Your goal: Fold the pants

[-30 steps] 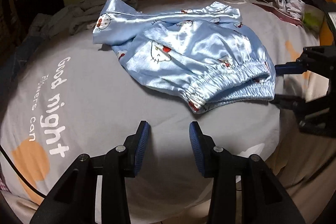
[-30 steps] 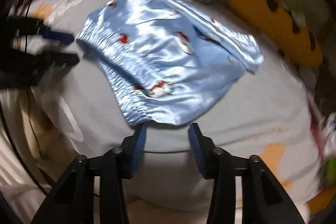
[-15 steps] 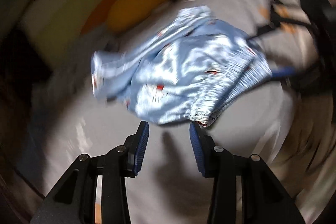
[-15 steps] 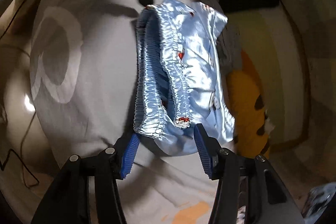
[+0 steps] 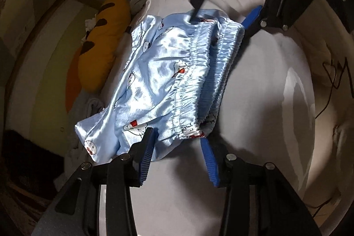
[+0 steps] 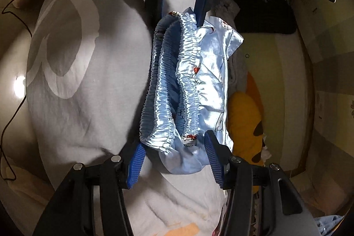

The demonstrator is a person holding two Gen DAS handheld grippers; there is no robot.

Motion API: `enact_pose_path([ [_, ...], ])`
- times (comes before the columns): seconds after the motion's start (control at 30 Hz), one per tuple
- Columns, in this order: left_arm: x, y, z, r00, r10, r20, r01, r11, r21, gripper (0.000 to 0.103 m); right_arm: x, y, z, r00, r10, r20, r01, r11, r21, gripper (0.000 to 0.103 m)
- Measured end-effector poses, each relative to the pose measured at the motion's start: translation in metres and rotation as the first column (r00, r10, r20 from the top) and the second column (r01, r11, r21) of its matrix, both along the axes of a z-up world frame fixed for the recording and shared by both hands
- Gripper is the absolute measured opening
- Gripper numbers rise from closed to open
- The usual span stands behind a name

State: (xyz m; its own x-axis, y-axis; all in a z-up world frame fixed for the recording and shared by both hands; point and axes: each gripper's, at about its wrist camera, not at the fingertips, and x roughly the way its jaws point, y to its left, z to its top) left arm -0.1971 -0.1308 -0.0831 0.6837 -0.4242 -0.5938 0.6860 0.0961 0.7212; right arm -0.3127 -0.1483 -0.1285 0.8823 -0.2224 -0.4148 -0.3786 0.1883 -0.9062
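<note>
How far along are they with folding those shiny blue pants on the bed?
Barely begun. The pants lie rumpled on the grey bedding, no fold made. The left gripper and right gripper each straddle one end of the elastic waistband, the right's jaws closing. Gripping, straightening and folding remain.

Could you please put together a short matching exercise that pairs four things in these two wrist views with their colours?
Things:
1. pants
2. long plush pillow
3. bedsheet
4. gripper pads

Colours:
A. grey with white print
B. dark blue, ribbed
C. shiny light blue with small cartoon faces
D. yellow-orange with dark brown patches

Right pairs: 1-C, 2-D, 3-A, 4-B.
</note>
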Motion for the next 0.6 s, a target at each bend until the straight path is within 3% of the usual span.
enact_pose_path([
  [0.07, 0.004, -0.002, 0.003, 0.999, 0.015, -0.036, -0.016, 1.0, -0.022, 0.039, 0.006, -0.002, 0.007, 1.0, -0.022, -0.013, 0.023, 0.999, 0.041, 0.027],
  [0.13, 0.008, -0.003, 0.008, 0.996, 0.03, -0.082, -0.035, 0.998, -0.053, 0.02, 0.011, -0.005, 0.02, 0.999, -0.042, -0.011, 0.043, 0.994, 0.105, 0.021],
  [0.23, 0.012, -0.003, 0.018, 0.991, 0.05, -0.122, -0.065, 0.991, -0.117, 0.01, 0.017, -0.011, 0.044, 0.998, -0.066, 0.0, 0.064, 0.974, 0.217, 0.016],
  [0.4, 0.027, -0.002, 0.045, 0.969, 0.098, -0.227, -0.156, 0.955, -0.253, 0.005, 0.025, -0.025, 0.081, 0.997, -0.073, -0.017, 0.073, 0.915, 0.397, 0.013],
  [0.6, 0.052, -0.006, 0.088, 0.941, 0.124, -0.316, -0.243, 0.896, -0.372, 0.005, 0.056, -0.059, 0.128, 0.998, -0.034, -0.044, 0.054, 0.785, 0.617, 0.013],
])
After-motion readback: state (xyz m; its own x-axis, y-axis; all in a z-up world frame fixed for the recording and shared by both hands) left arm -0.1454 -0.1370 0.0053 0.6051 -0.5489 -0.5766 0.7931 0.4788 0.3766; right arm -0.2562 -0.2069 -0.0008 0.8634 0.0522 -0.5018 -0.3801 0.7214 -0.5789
